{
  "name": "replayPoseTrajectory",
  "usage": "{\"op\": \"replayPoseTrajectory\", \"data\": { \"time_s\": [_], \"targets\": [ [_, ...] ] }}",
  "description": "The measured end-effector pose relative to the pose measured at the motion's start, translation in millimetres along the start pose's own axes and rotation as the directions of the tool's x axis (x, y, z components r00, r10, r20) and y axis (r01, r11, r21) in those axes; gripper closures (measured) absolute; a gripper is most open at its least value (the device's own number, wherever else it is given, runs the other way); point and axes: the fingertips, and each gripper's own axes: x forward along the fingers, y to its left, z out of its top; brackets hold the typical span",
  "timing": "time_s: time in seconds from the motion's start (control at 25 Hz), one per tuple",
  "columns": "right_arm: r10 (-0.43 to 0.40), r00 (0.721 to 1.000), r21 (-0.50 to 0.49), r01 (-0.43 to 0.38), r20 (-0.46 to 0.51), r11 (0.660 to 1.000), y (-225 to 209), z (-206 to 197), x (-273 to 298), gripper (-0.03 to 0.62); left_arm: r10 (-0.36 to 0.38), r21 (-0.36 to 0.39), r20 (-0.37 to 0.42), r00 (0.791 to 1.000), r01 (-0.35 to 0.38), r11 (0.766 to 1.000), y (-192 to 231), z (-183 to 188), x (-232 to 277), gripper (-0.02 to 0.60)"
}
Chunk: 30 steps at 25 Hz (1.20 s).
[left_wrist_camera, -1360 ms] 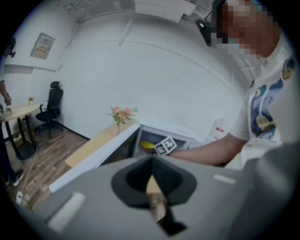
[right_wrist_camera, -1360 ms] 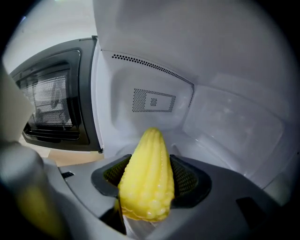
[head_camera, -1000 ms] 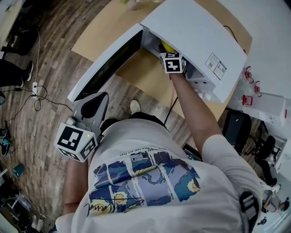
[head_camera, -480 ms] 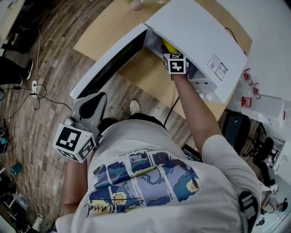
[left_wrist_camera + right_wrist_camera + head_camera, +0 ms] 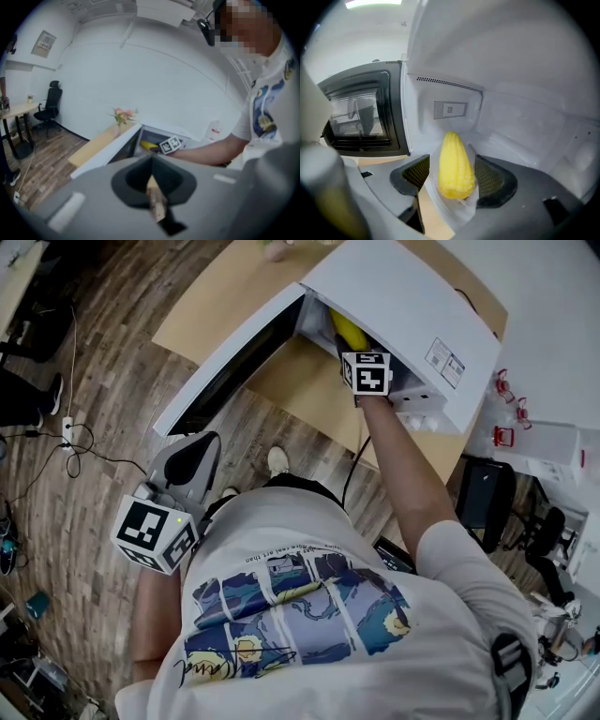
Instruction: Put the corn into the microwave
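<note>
A yellow corn cob [image 5: 454, 164] lies inside the white microwave [image 5: 403, 306], its tip pointing at the back wall. My right gripper [image 5: 452, 177] is open at the oven's mouth. The cob's near end lies between its two mesh pads [image 5: 416, 173], with a sliver of floor showing on the left. In the head view the corn [image 5: 348, 329] shows just past the right gripper's marker cube [image 5: 366, 373]. The microwave door [image 5: 234, 357] hangs wide open to the left. My left gripper [image 5: 192, 457] is shut and empty, held low beside my body, away from the oven.
The microwave stands on a light wooden table [image 5: 216, 296] with pink flowers [image 5: 123, 115] at its far end. Cables [image 5: 84, 442] trail over the wood floor at left. A black office chair [image 5: 50, 101] and a desk [image 5: 14, 110] stand farther off.
The right gripper's marker cube has shifted slightly right and outward from the oven's mouth, and more of the corn shows inside. The left gripper has stayed put.
</note>
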Motion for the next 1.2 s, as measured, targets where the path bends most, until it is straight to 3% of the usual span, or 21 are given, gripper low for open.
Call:
{"op": "replayPoseTrajectory", "data": {
  "time_s": [0.36,0.56,0.64,0.88,1.08,1.2],
  "targets": [
    [-0.075,0.997,0.063,0.075,-0.002,0.995,15,-19,-63,0.332,-0.080,0.027,-0.001,0.997,0.080,0.996,5,-14,-39,0.572],
    [-0.057,0.998,0.123,0.054,0.018,0.991,40,-25,-104,0.333,-0.118,0.045,0.004,0.993,0.117,0.992,7,-23,-59,0.572],
    [-0.051,0.998,0.136,0.047,0.025,0.990,55,-26,-123,0.390,-0.135,0.052,0.003,0.991,0.135,0.989,7,-27,-67,0.572],
    [-0.019,0.998,0.164,0.010,0.052,0.986,103,-34,-183,0.461,-0.193,0.079,0.009,0.981,0.192,0.978,0,-36,-87,0.572],
    [0.011,0.998,0.167,-0.020,0.055,0.986,145,-44,-229,0.544,-0.203,0.084,0.073,0.976,0.197,0.977,2,-41,-114,0.572],
    [0.045,0.997,0.163,-0.053,0.055,0.985,175,-49,-254,0.559,-0.206,0.100,0.078,0.975,0.198,0.975,3,-49,-129,0.572]
  ]
}}
